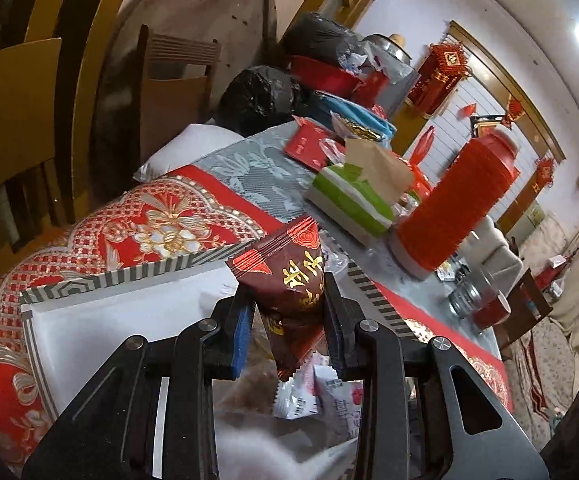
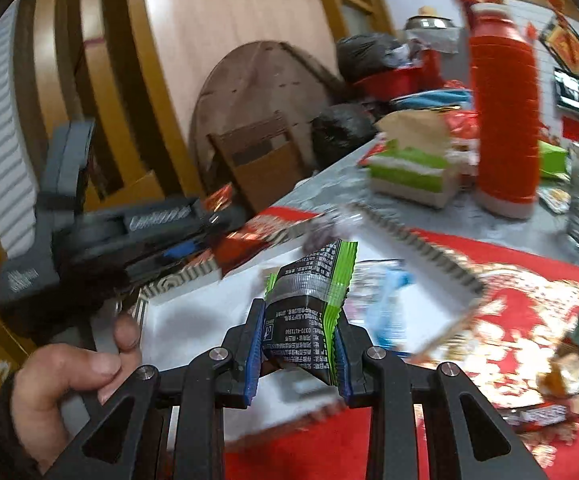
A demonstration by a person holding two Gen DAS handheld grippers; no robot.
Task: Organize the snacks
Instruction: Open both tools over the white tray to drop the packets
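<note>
Over the white tray (image 1: 101,320), left gripper (image 1: 289,312) pinches a maroon snack packet (image 1: 289,276); right gripper (image 2: 299,344) clamps a green-black packet (image 2: 309,300). Best lower each low inside the rim before releasing.

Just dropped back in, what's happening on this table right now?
A person is sorting snacks with a handheld gripper in each hand. The left gripper is clamped on a dark red snack packet with gold lettering; the right gripper is clamped on a black-and-green snack packet. Both hang over the white tray with a striped rim, where a few wrapped snacks already lie. A red thermos and green tissue box stand behind.
</note>
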